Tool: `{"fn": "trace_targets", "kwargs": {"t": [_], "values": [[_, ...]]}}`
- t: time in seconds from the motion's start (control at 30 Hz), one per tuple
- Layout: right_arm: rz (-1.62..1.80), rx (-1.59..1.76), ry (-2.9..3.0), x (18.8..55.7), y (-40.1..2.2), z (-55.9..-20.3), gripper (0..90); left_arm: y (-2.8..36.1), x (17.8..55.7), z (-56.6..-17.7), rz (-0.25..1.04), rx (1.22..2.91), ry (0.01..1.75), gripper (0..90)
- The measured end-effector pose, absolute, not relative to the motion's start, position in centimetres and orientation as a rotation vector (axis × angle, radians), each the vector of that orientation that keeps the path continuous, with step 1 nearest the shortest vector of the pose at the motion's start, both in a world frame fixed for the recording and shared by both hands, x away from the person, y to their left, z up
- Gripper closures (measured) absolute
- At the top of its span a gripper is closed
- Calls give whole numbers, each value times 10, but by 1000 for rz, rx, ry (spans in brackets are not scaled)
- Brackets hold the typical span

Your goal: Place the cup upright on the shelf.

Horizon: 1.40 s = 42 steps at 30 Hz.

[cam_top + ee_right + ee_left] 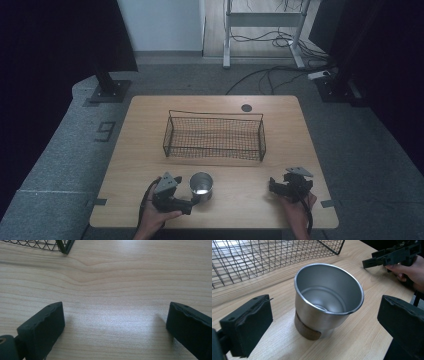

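Steel cup (329, 300) upright on the bench (150, 120), near the front edge, at about seven o'clock from the bench's middle in the high view, mouth up, nothing inside, with a brown band around the lower wall. Framed in the left gripper view between the two black jaws of the left claw (324, 325), jaws spread wide, clear wood showing between each pad and the cup wall, nothing pinched. Left claw (192, 202) in the high view at nine o'clock of the cup (201, 186), just beside it, gripped by the left hand (157, 215) rising from the bottom edge. Wire basket (215, 135) at twelve o'clock of the cup, near the bench's middle, apart from it. Right claw (274, 187) at three o'clock of the cup, well apart, held low over the bench by the right hand (297, 207); in the right gripper view, jaws spread wide over bare wood, right claw (113, 322) pinching nothing, a basket corner at eleven o'clock.
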State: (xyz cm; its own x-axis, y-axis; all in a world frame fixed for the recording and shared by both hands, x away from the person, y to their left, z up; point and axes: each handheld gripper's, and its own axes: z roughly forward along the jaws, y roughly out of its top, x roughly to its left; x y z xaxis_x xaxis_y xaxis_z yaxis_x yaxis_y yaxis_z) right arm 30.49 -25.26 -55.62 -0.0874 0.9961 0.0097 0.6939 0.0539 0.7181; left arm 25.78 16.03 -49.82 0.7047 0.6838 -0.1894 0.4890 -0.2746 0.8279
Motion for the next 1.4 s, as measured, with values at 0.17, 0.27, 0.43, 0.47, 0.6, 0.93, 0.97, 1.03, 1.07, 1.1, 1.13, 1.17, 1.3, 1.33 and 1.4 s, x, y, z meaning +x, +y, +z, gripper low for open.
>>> {"fn": "trace_targets", "kwargs": {"t": [0.17,0.27,0.43,0.47,0.6,0.93,0.97,1.03,1.07,1.1,1.13,1.17,1.3,1.33,1.4], "values": [[791,1684,1838,305,-253,-556,23,154,260,-502,250,1954,905,0],[792,1683,1838,305,-253,-556,27,149,264,-507,241,1972,904,0],[796,1679,1839,304,-252,-556,38,140,270,-515,248,1977,906,2],[797,1678,1839,304,-252,-556,39,139,271,-517,253,1981,904,2],[798,1677,1839,304,-252,-556,42,132,275,-519,260,1974,898,17],[805,1666,1844,303,-252,-556,64,126,274,-521,317,1971,873,132],[807,1664,1844,303,-252,-556,67,126,274,-521,326,1967,876,138],[807,1664,1845,303,-252,-556,68,127,273,-521,328,1965,877,139],[808,1662,1846,303,-252,-556,73,127,273,-521,329,1962,880,140],[808,1662,1846,303,-252,-556,73,127,273,-521,329,1962,880,140],[810,1659,1847,303,-252,-556,78,128,273,-521,334,1959,882,145],[810,1659,1847,303,-252,-556,79,128,272,-520,342,1955,883,151],[811,1657,1848,303,-252,-556,83,133,272,-517,339,1936,886,165],[811,1657,1848,303,-252,-556,84,133,272,-517,339,1936,886,166],[811,1656,1847,303,-252,-556,84,135,272,-518,337,1927,888,166]]}}
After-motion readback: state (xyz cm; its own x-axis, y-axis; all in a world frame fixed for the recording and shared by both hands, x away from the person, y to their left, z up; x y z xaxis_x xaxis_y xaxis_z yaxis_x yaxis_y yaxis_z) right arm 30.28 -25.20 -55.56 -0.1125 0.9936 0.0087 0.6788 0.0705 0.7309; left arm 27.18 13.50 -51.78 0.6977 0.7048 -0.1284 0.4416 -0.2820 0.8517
